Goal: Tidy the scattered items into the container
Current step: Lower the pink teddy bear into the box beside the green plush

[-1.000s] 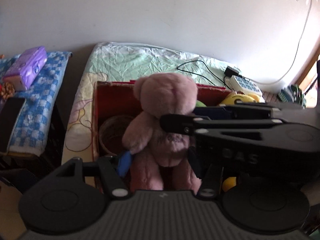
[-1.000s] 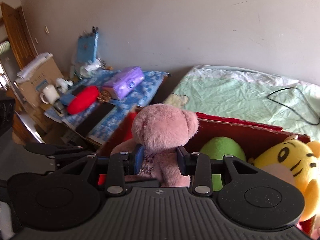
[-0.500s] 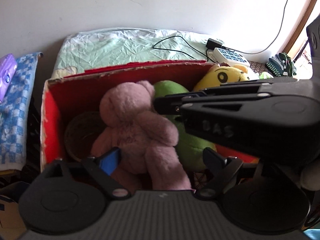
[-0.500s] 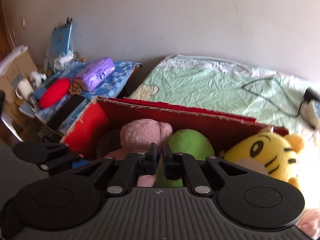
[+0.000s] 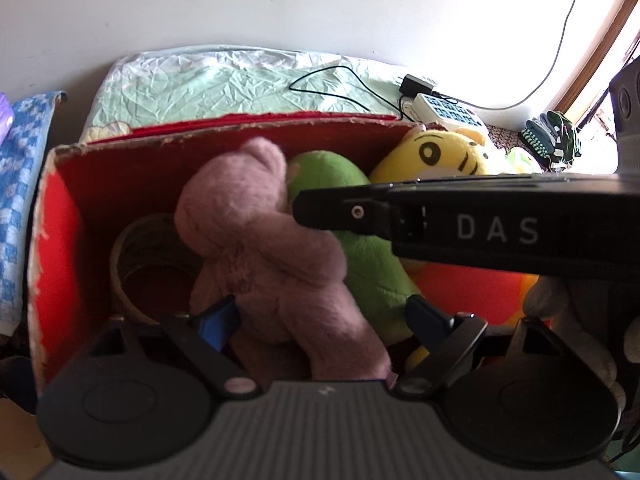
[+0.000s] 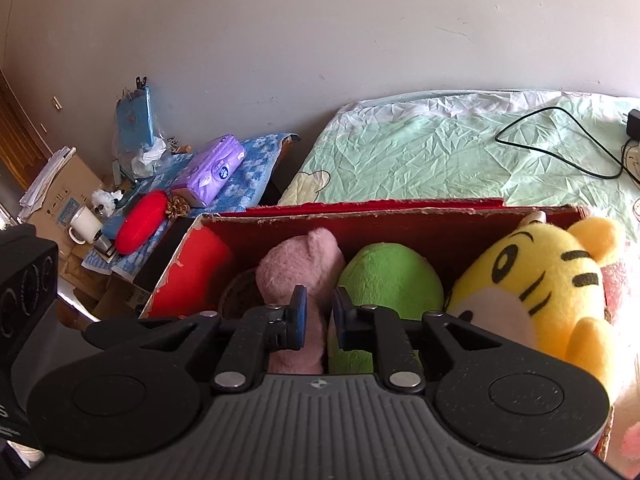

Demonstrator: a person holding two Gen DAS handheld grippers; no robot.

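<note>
Placing step nearly done: pink plush teddy bear [image 5: 272, 256] is laid in red cardboard box [image 5: 56, 240], between wide left tongs [image 5: 320, 316]. Right tongs [image 6: 318, 316] are narrowed, nothing gripped. Next: both to be withdrawn.

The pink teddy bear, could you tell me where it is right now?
In both wrist views the pink teddy bear lies inside the red box, against the green plush.

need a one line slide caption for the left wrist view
Open left gripper straddling a pink teddy bear lying in the red box, beside green and yellow tiger plush toys.
</note>
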